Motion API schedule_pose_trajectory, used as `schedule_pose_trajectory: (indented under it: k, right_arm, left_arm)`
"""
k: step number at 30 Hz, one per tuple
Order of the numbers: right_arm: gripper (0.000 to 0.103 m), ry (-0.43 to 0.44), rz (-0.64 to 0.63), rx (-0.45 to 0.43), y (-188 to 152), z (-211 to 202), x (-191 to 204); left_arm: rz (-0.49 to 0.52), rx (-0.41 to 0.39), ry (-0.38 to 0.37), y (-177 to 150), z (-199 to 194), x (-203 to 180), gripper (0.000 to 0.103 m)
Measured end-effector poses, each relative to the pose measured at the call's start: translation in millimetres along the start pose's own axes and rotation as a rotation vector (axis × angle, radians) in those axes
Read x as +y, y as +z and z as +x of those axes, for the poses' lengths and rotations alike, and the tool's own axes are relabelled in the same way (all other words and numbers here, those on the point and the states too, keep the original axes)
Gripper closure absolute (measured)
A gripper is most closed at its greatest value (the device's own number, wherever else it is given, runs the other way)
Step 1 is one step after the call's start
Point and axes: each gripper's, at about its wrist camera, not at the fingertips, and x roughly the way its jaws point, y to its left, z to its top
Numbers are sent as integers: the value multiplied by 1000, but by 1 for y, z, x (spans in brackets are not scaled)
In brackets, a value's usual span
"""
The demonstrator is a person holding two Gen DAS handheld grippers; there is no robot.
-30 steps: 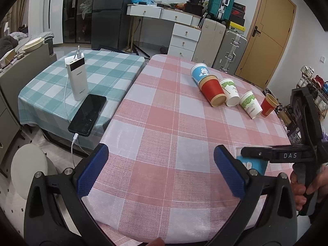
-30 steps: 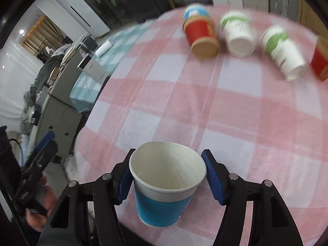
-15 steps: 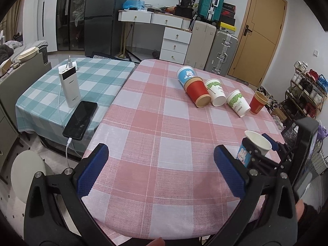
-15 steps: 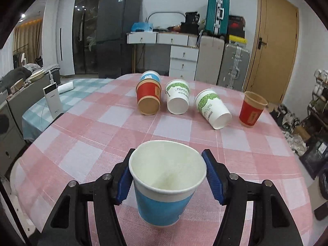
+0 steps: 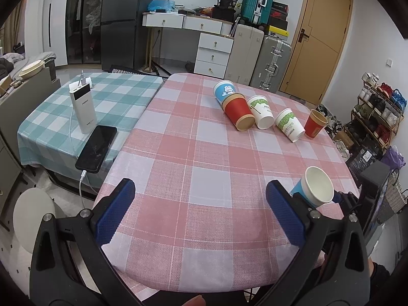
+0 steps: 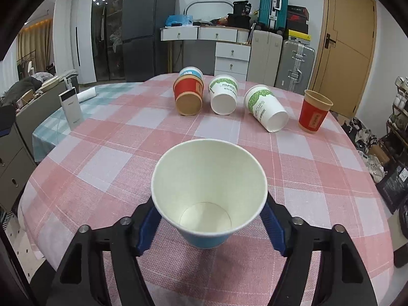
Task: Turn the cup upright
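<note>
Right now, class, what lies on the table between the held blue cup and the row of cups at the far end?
Nothing: only bare pink checked cloth between the blue cup and the row, clearest in the right wrist view.

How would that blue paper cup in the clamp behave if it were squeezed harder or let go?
The blue paper cup is empty and thin-walled, so it is probably very light and would likely dent if the right gripper squeezed harder. It tapers to a narrow base, so it may tip easily; on its side it would probably roll in a curve.
</note>
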Motion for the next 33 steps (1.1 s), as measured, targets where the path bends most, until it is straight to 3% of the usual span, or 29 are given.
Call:
schedule_pose_trajectory:
  k: [4,8,14,20,30,33]
  right_arm:
    - [5,32,-29,14,-3,-10,2]
    - [5,36,9,41,-14,-28,-7]
    - [5,41,82,-19,-20,-71,-32]
    - [4,-12,111,-89,-3,-107,-57]
    - [3,72,216,-94,21,-130,-87]
    - [3,54,212,-128,27,-139,-88]
  left_arm:
    - [14,-2,-3,-1,-2,-5,0]
    - [30,8,-16,-1,1,-17,0]
    - [90,29,-61,-1,8,-51,0]
    - [157,33,-97,1,17,-96,0]
    - [203,-1,-118,12,12,-140,0]
    - [205,-5,-122,15,11,-144,0]
